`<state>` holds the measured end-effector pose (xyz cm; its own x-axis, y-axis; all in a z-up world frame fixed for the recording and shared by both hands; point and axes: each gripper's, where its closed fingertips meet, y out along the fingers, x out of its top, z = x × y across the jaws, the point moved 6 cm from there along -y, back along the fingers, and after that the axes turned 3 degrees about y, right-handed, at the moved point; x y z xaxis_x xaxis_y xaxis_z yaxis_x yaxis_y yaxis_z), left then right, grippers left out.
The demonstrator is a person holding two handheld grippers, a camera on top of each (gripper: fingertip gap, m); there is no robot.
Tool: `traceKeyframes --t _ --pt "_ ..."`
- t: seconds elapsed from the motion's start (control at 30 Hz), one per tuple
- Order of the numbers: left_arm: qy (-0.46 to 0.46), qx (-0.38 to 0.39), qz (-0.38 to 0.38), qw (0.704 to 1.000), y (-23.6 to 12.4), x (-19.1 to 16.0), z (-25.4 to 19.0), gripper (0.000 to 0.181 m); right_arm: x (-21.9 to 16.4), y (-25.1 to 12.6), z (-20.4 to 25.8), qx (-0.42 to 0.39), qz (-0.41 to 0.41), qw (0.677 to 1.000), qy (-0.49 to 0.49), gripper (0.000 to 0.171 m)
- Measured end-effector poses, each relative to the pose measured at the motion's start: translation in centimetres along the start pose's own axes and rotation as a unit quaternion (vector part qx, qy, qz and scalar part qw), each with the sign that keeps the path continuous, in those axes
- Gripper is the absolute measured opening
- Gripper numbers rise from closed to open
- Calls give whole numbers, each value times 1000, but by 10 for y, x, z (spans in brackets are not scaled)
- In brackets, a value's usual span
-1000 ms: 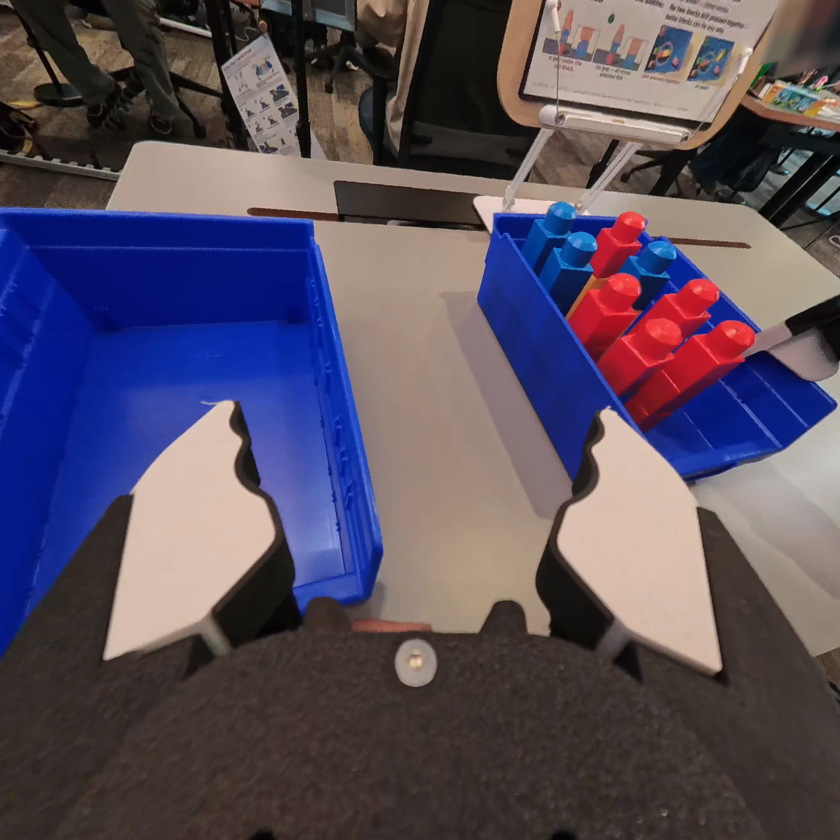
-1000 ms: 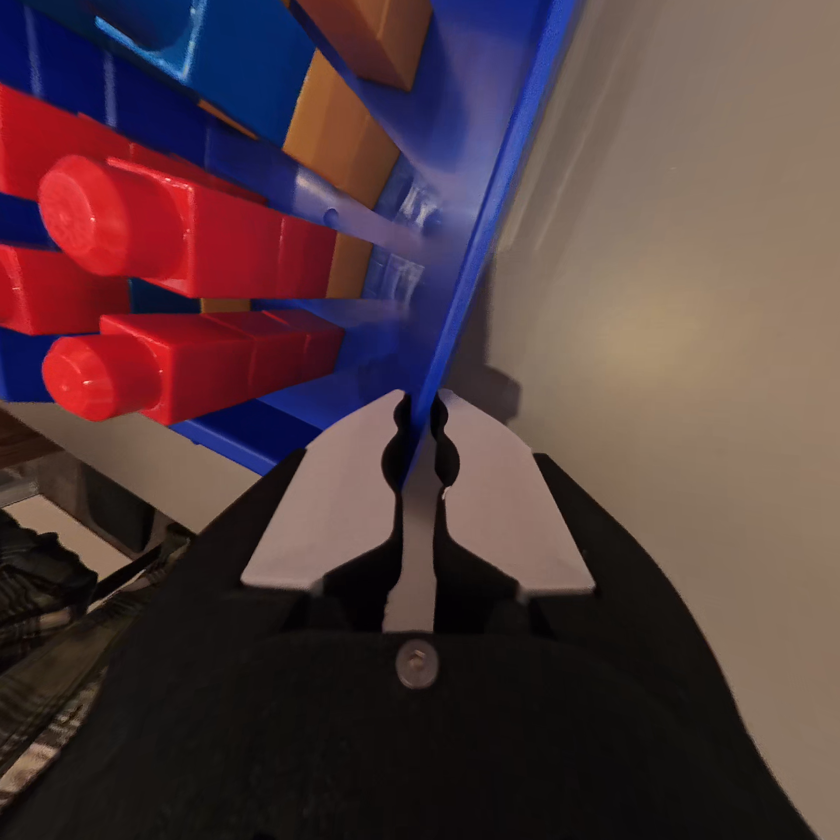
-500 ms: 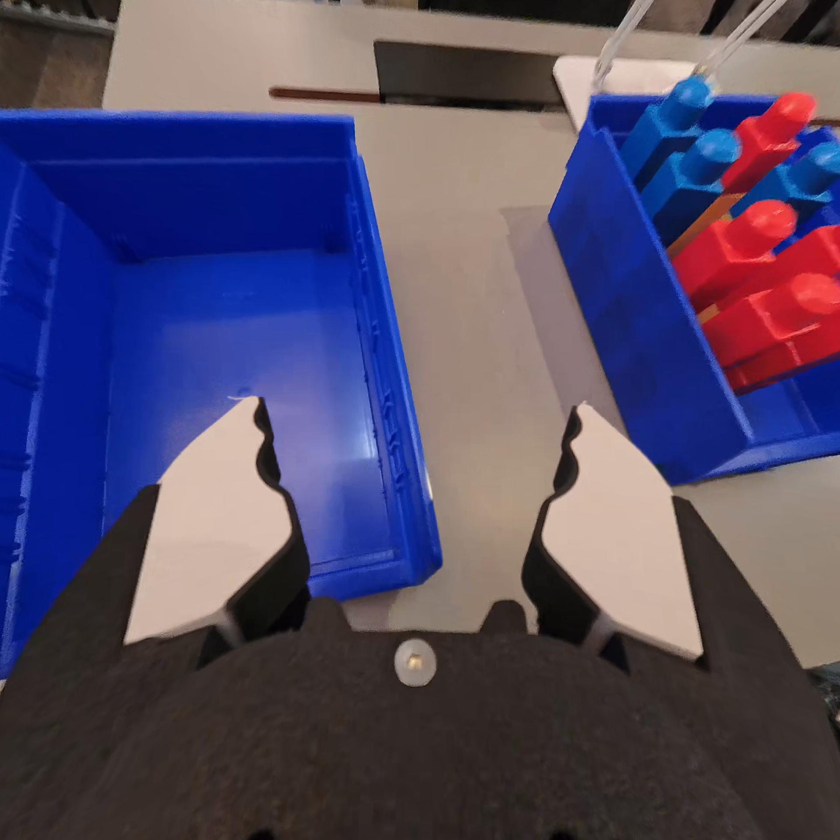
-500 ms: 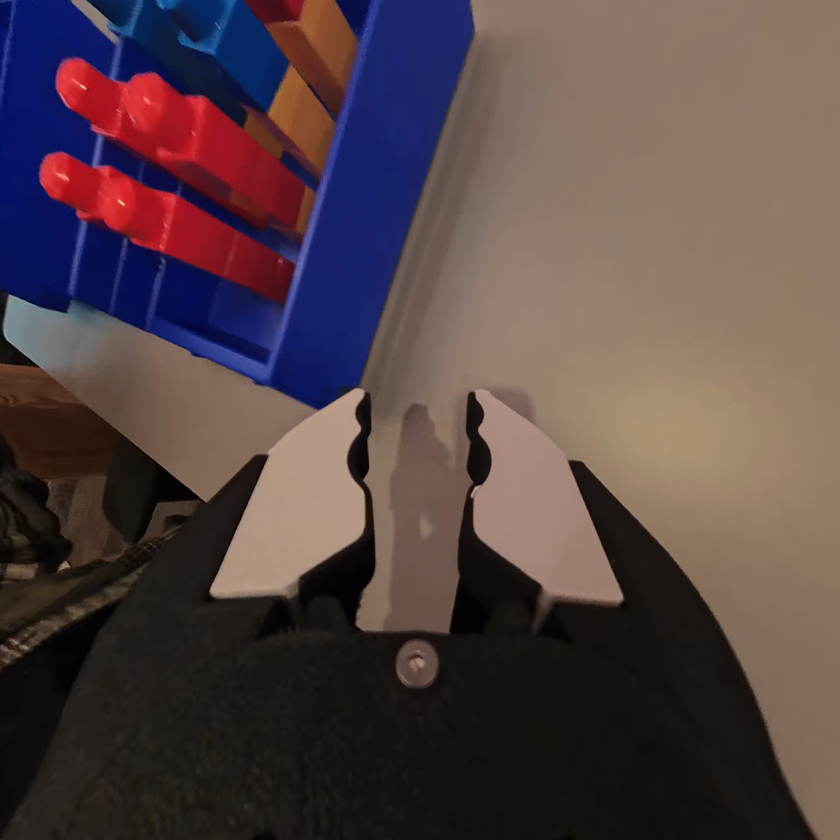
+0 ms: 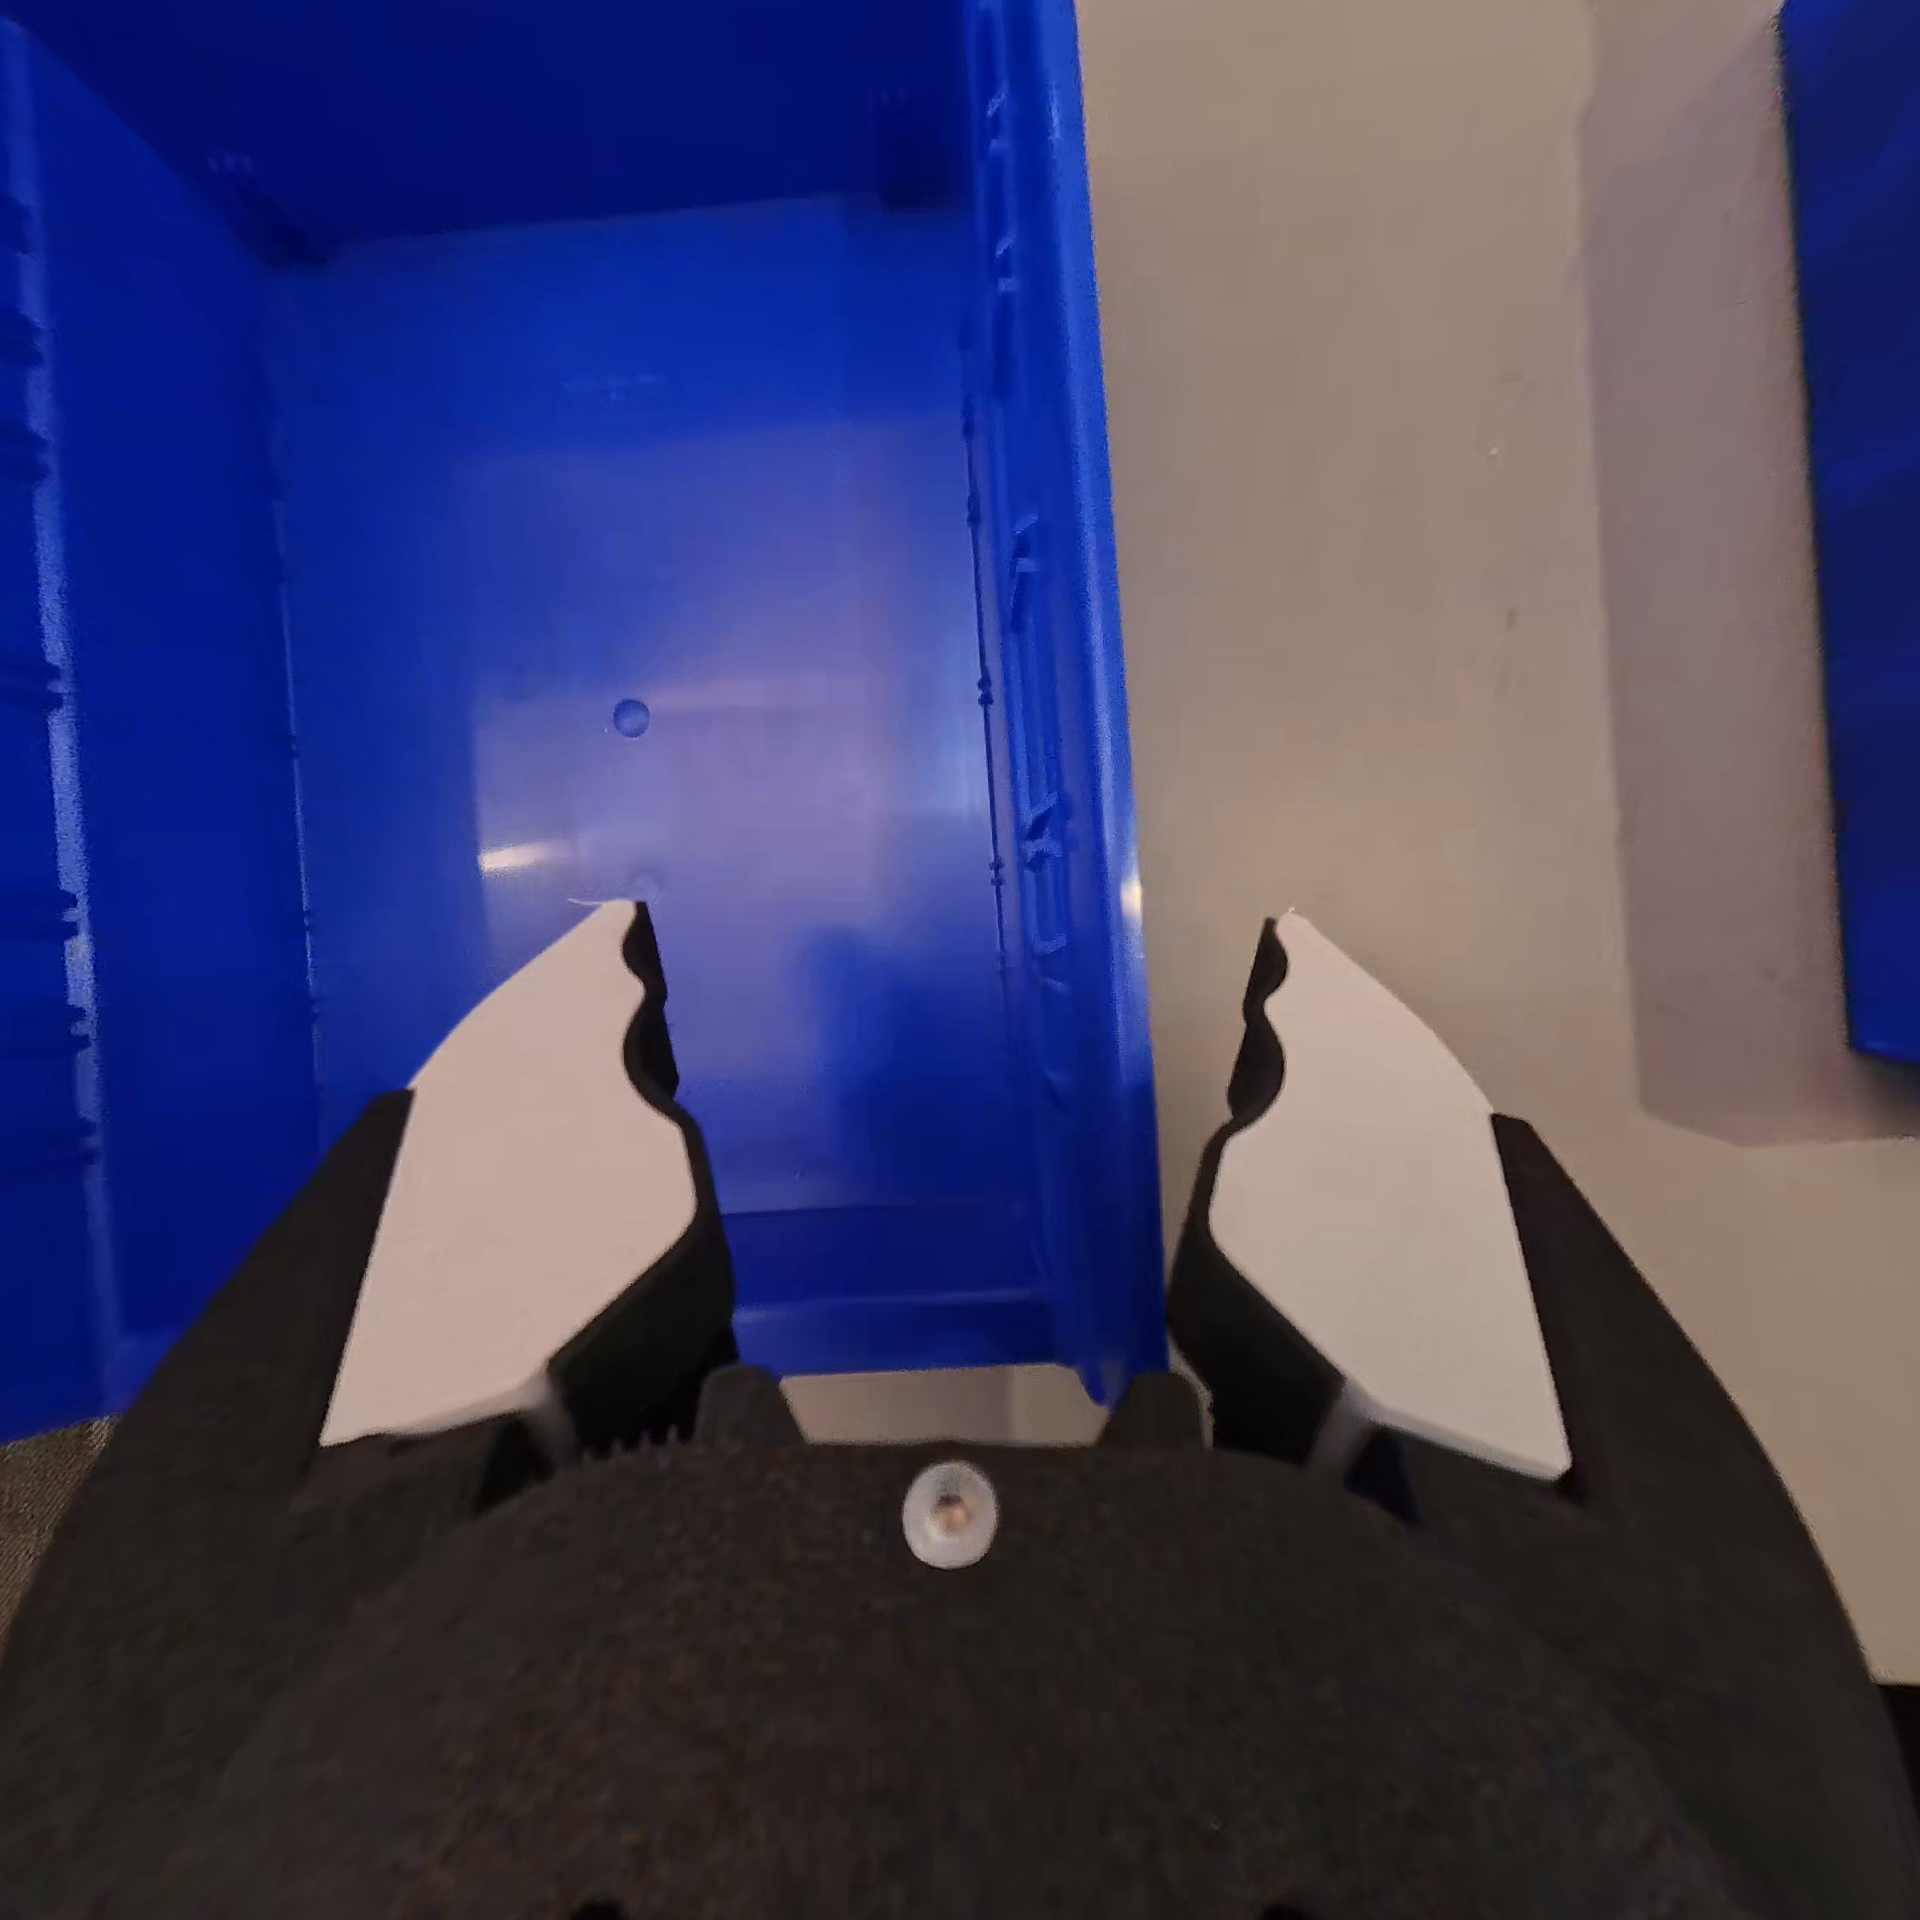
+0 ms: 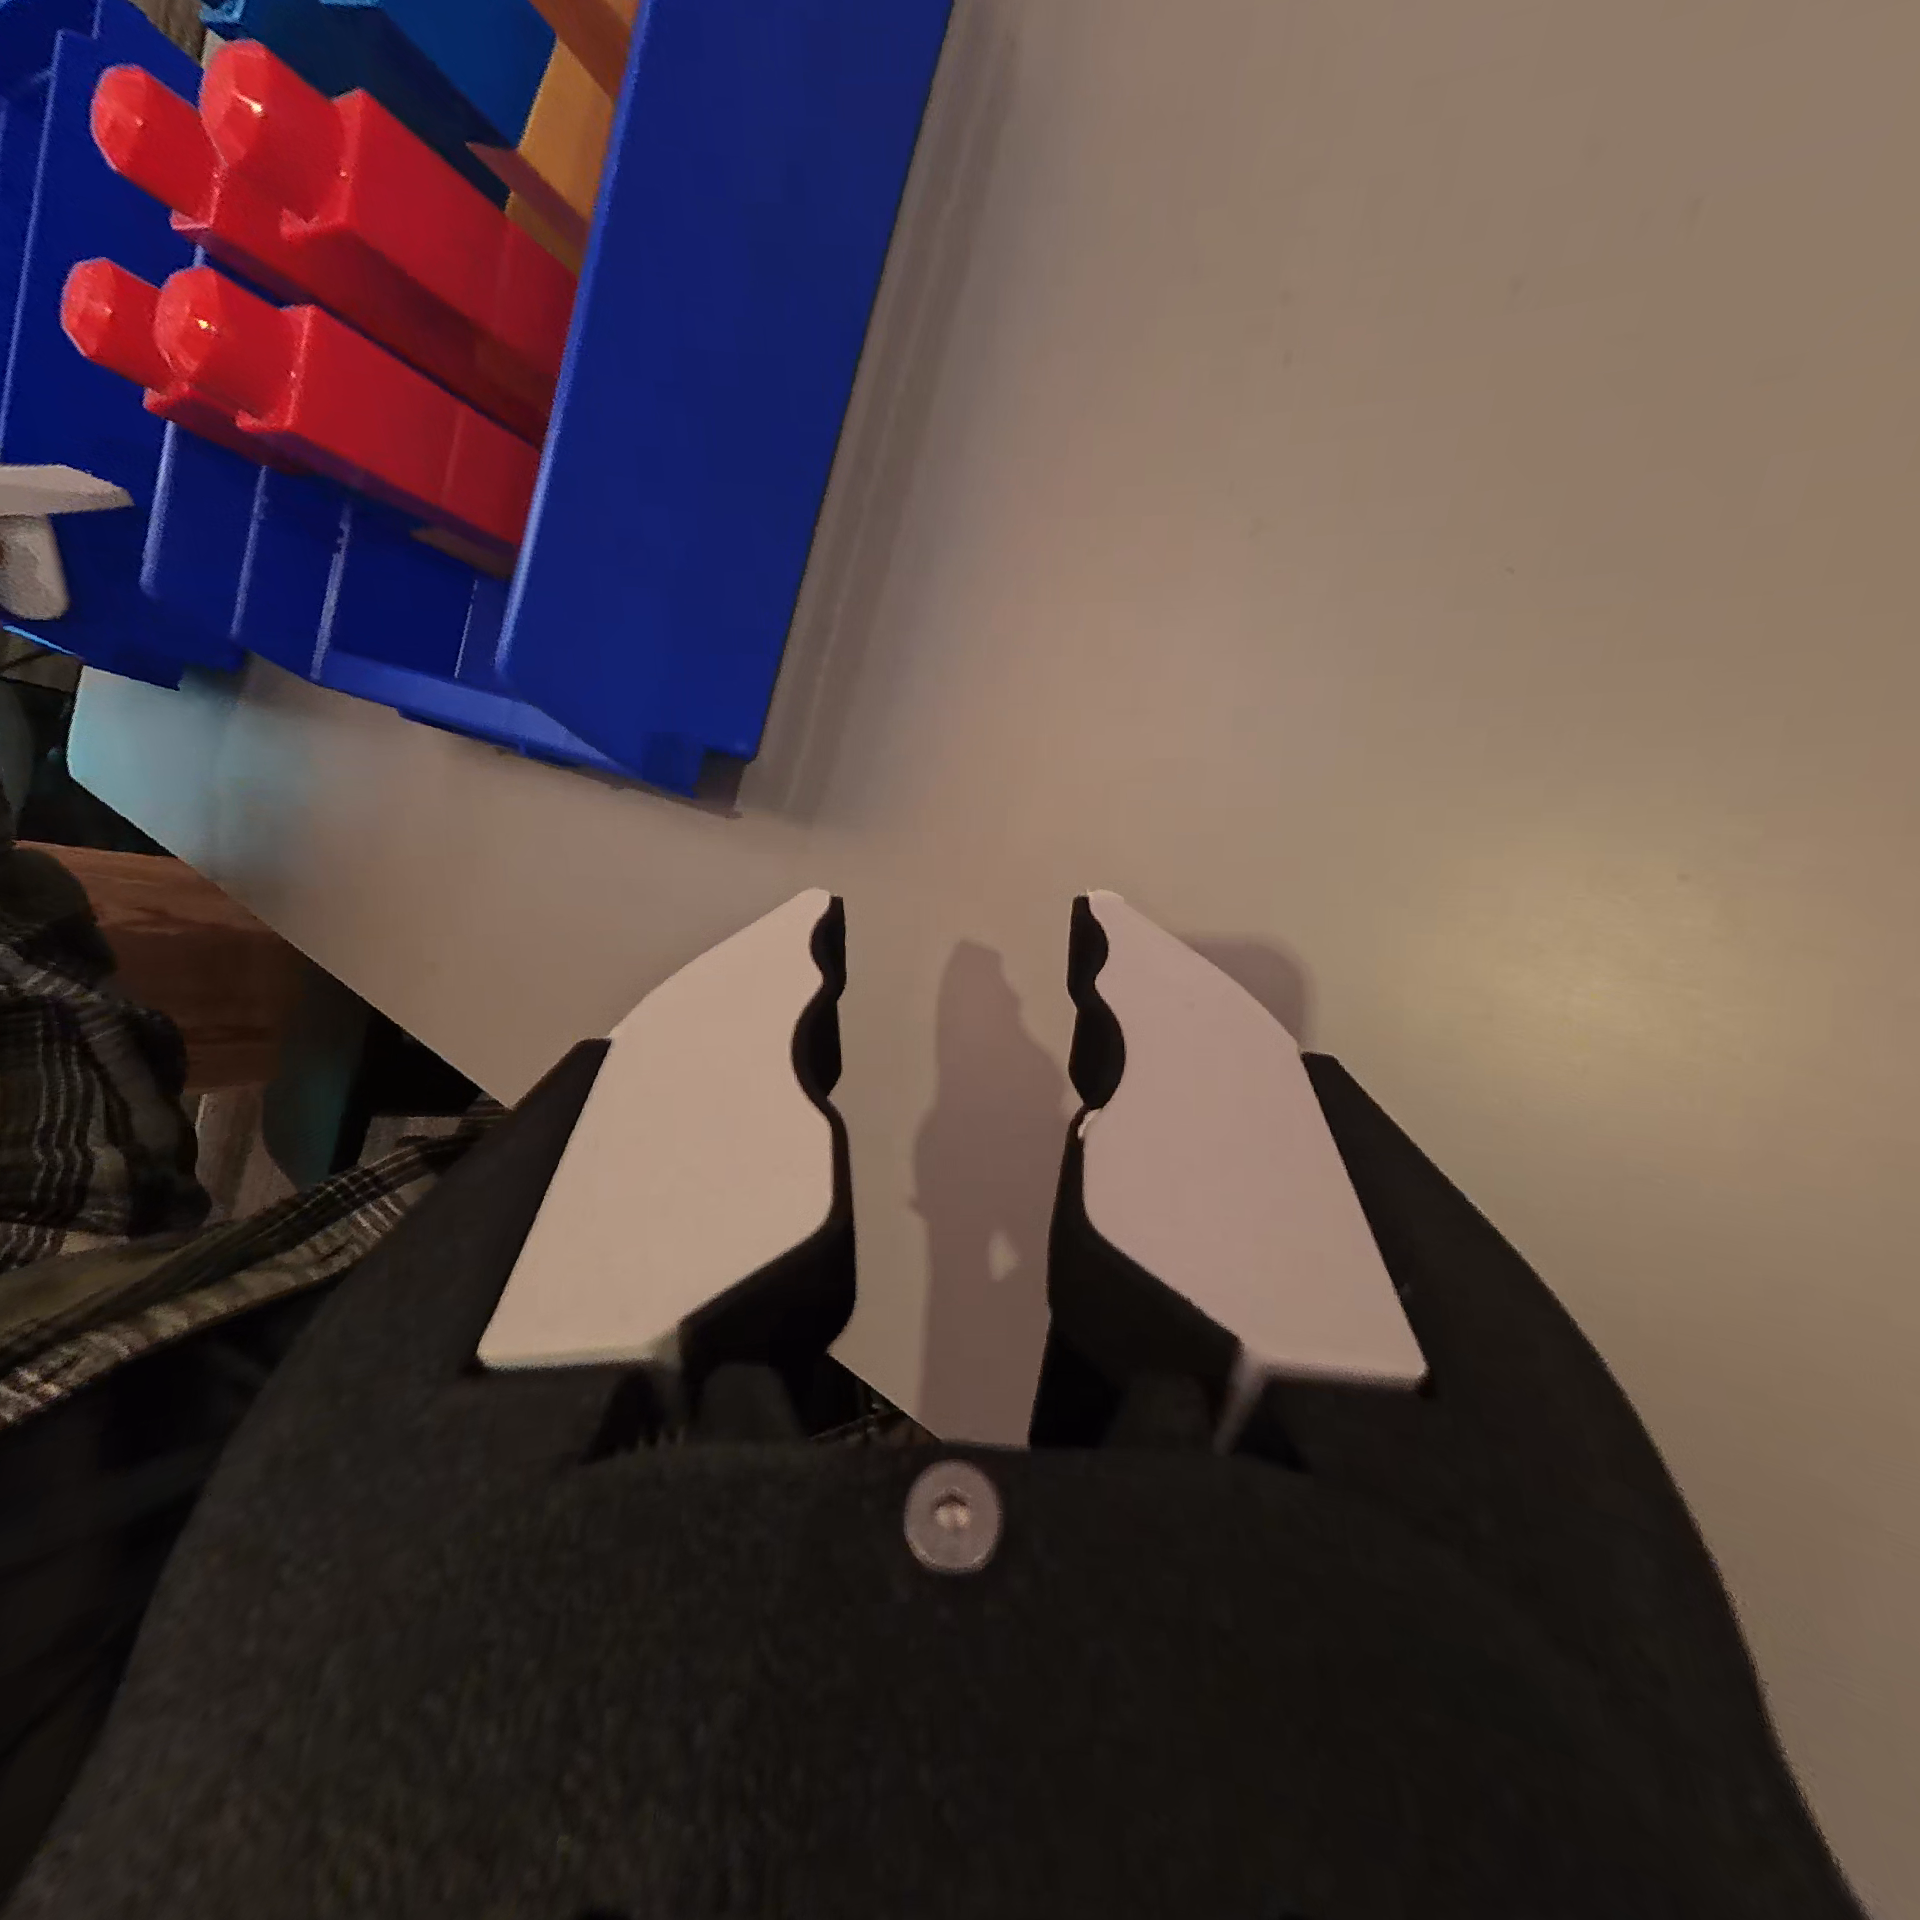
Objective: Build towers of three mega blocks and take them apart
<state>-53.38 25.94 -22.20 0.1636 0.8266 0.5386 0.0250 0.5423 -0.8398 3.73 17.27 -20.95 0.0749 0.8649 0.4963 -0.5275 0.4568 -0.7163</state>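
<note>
A: Mega blocks [image 6: 353, 312]: red stacks lie tilted on their sides inside the right-hand blue bin [image 6: 665, 395], round studs pointing away from the bin's near wall. Glossy red, square bodies, seams between blocks visible. Blue and orange blocks [image 6: 566, 114] sit behind the red ones, deeper in the same bin.

B: Count per stack?

A: Cannot tell. The bin wall covers their bases, and the frame edge cuts off the blue and orange ones.

B: Right tongs [image 6: 956, 914]?

A: Parted, nothing between the fingers, over bare worktop [image 6: 1403, 520], beside that bin's near corner and clear of it. Their shadow falls on the worktop between the fingers.

B: Left tongs [image 5: 951, 920]?

A: Spread wide, gripping nothing. They straddle the side wall of a second blue bin [image 5: 1049, 623]: one finger over its interior, the other over the worktop outside. Whether either finger touches the wall cannot be made out.

B: Contents of that second bin?

A: Only its glossy floor shows; the far and left parts are cropped. The block bin appears in the left wrist view only as a blurred blue strip at the right edge.

B: Other items?

A: A white object [image 6: 47, 540] at the block bin's far side, mostly cut off. Plaid fabric [image 6: 94, 1122] beyond the worktop edge.
</note>
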Motion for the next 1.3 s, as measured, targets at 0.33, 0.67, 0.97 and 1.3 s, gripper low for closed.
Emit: traceKeyframes --t 0.33,0.67,0.97,1.3 --pt "19 -79 12 997 7 0 -10 29 -3 7 2 9 11 1000 -2 41" --pt "61 -3 26 998 7 2 -3 4 -6 2 0 11 13 1000 -4 37" --pt "44 -26 -33 998 -16 22 10 4 -5 1 2 22 6 1000 -10 33" --pt "99 -5 -75 992 -35 38 10 4 -6 3 4 23 14 1000 -13 32"
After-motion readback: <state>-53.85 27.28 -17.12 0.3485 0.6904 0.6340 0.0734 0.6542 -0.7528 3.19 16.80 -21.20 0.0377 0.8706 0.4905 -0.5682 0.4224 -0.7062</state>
